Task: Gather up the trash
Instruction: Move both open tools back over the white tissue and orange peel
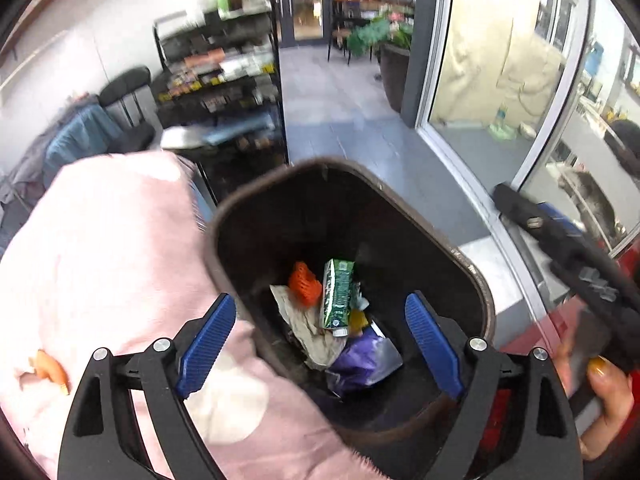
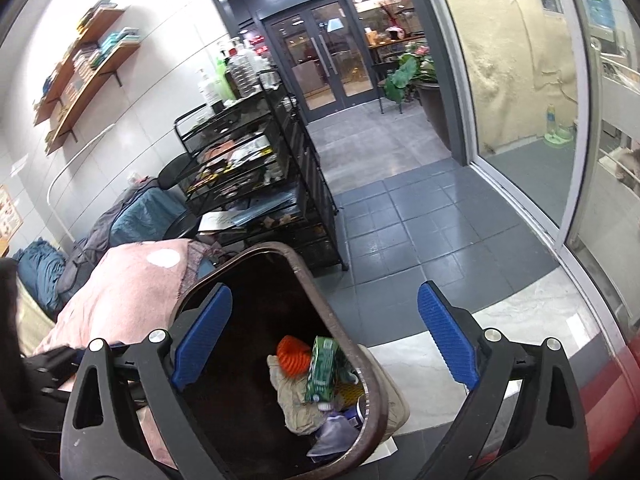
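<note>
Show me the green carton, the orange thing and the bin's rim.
green carton (image 1: 338, 294), left wrist view, middle of its printed side.
orange thing (image 1: 306, 289), left wrist view, its ribbed top.
bin (image 1: 280, 178), left wrist view, far rim.

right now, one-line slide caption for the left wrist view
Open left gripper above a brown bin holding a green carton and wrappers.

A dark brown bin (image 1: 472, 280) with a rounded rectangular rim stands open. At its bottom lies trash: a green carton (image 1: 338, 294) at centre, an orange item (image 1: 306, 284) at its 9 o'clock, crumpled beige paper (image 1: 308, 330) at 7, and a purple wrapper (image 1: 360, 360) at 5.
</note>
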`<action>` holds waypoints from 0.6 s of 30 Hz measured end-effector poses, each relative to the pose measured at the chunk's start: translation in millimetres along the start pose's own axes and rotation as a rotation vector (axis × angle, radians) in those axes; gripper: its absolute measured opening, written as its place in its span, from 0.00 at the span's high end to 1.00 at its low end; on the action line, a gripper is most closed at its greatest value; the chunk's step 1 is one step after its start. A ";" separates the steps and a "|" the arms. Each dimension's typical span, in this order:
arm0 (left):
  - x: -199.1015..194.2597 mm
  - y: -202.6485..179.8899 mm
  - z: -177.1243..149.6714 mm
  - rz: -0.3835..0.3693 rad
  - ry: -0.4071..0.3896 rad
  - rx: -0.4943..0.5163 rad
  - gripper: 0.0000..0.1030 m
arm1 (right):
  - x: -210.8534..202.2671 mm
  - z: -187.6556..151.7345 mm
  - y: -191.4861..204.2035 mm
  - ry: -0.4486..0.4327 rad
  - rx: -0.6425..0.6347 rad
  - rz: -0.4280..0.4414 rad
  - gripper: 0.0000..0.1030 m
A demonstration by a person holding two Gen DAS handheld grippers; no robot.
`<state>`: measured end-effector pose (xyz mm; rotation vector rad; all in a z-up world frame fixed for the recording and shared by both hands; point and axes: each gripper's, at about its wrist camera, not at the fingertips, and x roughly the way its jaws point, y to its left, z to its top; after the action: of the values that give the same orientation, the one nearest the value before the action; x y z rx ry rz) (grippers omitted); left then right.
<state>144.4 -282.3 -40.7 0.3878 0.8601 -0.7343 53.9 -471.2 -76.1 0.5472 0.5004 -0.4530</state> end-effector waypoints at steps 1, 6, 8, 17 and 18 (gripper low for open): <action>-9.0 3.2 -3.1 0.002 -0.027 -0.006 0.15 | 1.2 -1.2 2.6 0.004 -0.008 0.015 0.09; -55.1 24.6 -22.8 0.082 -0.188 -0.032 0.07 | 5.7 -7.0 16.6 0.030 -0.032 0.060 0.08; -68.8 32.0 -31.2 0.129 -0.241 -0.039 0.06 | 7.5 -10.1 23.9 0.044 -0.043 0.069 0.08; -93.1 67.1 -63.7 0.222 -0.271 -0.086 0.05 | 14.3 -23.7 72.9 0.113 -0.119 0.153 0.08; -94.5 70.9 -65.8 0.228 -0.269 -0.094 0.05 | 15.1 -23.9 76.8 0.117 -0.126 0.159 0.08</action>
<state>118.7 -154.7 -3.9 0.2895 0.5823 -0.5184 98.6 -402.7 -73.5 0.4894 0.5888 -0.2366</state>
